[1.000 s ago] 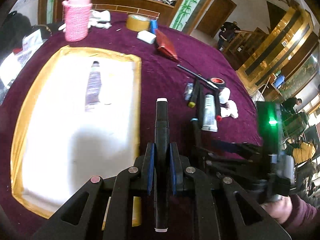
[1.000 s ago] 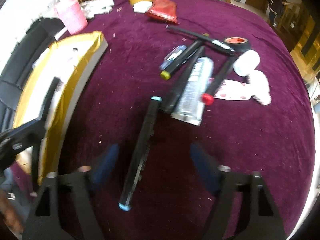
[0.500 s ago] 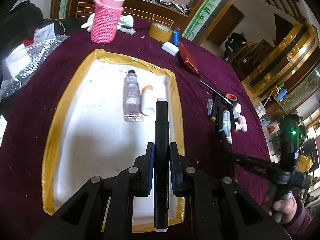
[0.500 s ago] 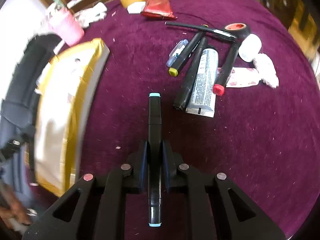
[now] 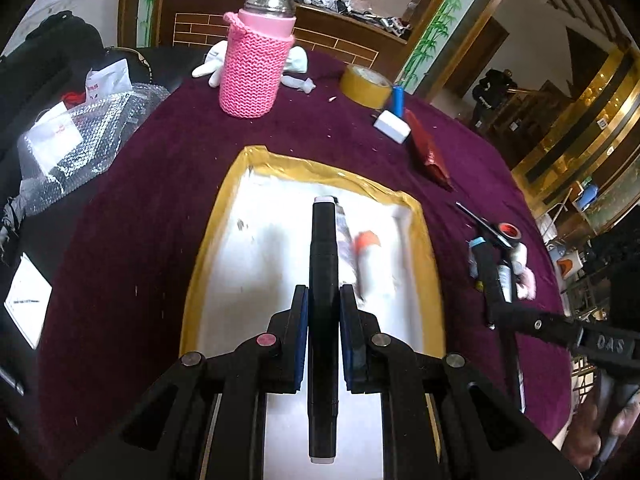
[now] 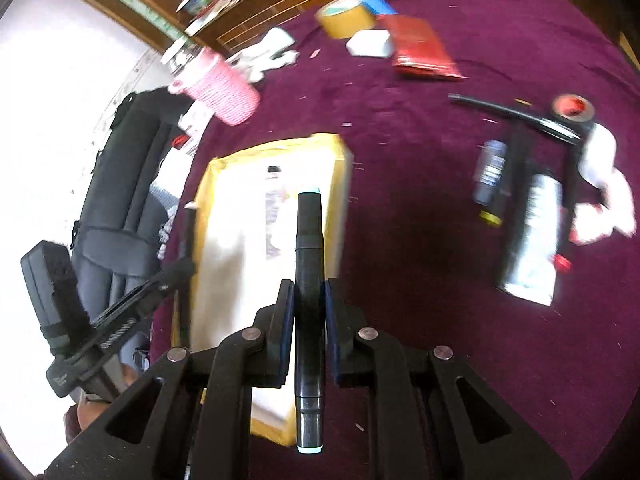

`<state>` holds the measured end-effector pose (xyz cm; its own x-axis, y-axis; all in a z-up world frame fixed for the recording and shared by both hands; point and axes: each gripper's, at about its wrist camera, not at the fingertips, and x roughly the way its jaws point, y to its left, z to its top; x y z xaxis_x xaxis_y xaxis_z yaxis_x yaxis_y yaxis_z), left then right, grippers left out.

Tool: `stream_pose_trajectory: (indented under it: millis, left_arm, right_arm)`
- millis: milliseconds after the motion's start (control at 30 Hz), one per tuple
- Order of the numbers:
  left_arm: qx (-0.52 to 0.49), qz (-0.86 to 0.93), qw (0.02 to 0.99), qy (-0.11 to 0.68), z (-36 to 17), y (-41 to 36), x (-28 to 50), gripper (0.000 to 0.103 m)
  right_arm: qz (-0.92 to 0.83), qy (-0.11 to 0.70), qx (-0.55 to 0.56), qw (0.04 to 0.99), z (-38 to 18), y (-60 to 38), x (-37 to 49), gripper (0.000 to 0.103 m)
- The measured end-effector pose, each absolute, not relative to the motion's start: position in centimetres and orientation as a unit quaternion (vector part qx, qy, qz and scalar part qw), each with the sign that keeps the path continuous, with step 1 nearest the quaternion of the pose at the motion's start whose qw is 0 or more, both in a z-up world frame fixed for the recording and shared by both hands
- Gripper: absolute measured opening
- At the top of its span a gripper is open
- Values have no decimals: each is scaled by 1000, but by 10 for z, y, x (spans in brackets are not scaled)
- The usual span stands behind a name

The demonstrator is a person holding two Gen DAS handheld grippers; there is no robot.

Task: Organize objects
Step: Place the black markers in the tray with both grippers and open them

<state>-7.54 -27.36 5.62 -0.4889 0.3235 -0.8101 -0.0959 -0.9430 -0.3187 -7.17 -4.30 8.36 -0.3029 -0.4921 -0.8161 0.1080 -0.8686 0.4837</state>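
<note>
Black marker barrels, smooth and cylindrical, sit pinched in both claws: our left claw (image 5: 324, 336) holds a white-capped marker (image 5: 323, 280) above the gold-rimmed white tray (image 5: 424, 248), our right claw (image 6: 309, 320) a teal-capped marker (image 6: 308, 264) nearing it. We judge delivery underway; next, lower each and release beside the tubes, off the plush maroon table (image 5: 160, 184).

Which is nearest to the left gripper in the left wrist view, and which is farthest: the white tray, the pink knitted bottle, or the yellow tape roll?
From the left gripper:
1. White tray, directly below and ahead of the gripper.
2. Pink knitted bottle, beyond the tray's far edge, to the left.
3. Yellow tape roll, farther back, to the right; only slightly beyond the bottle.
</note>
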Motion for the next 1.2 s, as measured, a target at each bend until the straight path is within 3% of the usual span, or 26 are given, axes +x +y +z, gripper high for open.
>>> stream_pose_trajectory:
  millis: [800, 900, 1067, 1200]
  left_arm:
    - [-527, 839, 86, -99, 1, -267, -139, 12]
    - [-524, 841, 89, -96, 6, -267, -137, 19]
    - [-518, 846, 98, -83, 17, -258, -130, 42]
    - [-507, 855, 80, -72, 29, -258, -125, 53]
  right_arm:
    - [-811, -6, 578, 87, 35, -120, -143, 12]
    - [-810, 6, 580, 84, 36, -123, -143, 12]
    - [-810, 2, 580, 88, 38, -121, -143, 13]
    - [-818, 0, 568, 90, 48, -118, -141, 13]
